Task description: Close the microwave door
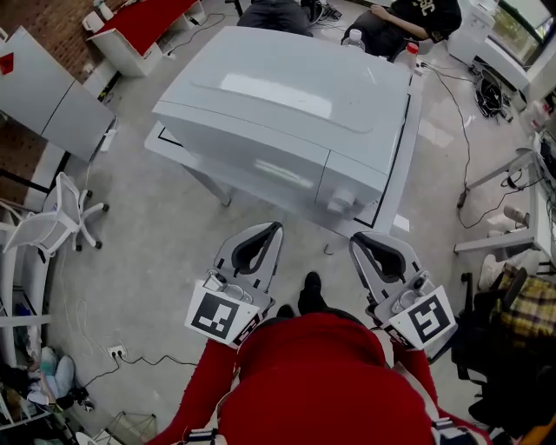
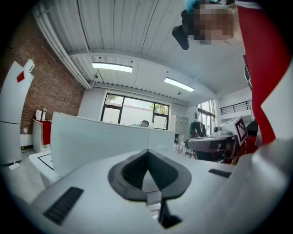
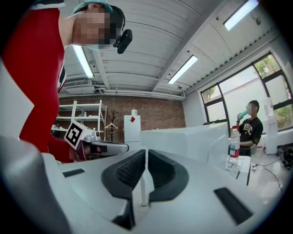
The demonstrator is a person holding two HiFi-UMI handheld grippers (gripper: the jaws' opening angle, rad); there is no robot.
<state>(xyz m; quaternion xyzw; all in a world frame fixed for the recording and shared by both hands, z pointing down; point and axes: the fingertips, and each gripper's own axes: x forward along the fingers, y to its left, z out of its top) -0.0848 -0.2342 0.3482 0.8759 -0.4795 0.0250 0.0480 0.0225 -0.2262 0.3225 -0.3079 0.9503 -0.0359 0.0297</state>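
The white microwave point(image 1: 287, 113) stands on a white table point(image 1: 407, 156), its front towards me and its door lying flush against the body, with a knob point(image 1: 340, 202) at the front right. My left gripper point(image 1: 276, 228) and right gripper point(image 1: 356, 239) hover side by side in front of it, close to my red-sleeved body, touching nothing. The left gripper point(image 2: 147, 153) has its jaws together and nothing between them, with the microwave point(image 2: 100, 137) beyond. In the right gripper view the right gripper point(image 3: 145, 153) is shut and empty too, the microwave point(image 3: 183, 137) ahead of it.
A person in a dark shirt point(image 1: 417, 17) sits behind the table, and a water bottle point(image 3: 234, 141) stands on its far end. A white chair point(image 1: 52, 222) is at the left, a red table point(image 1: 143, 22) further back, and cables point(image 1: 469, 130) run over the floor at the right.
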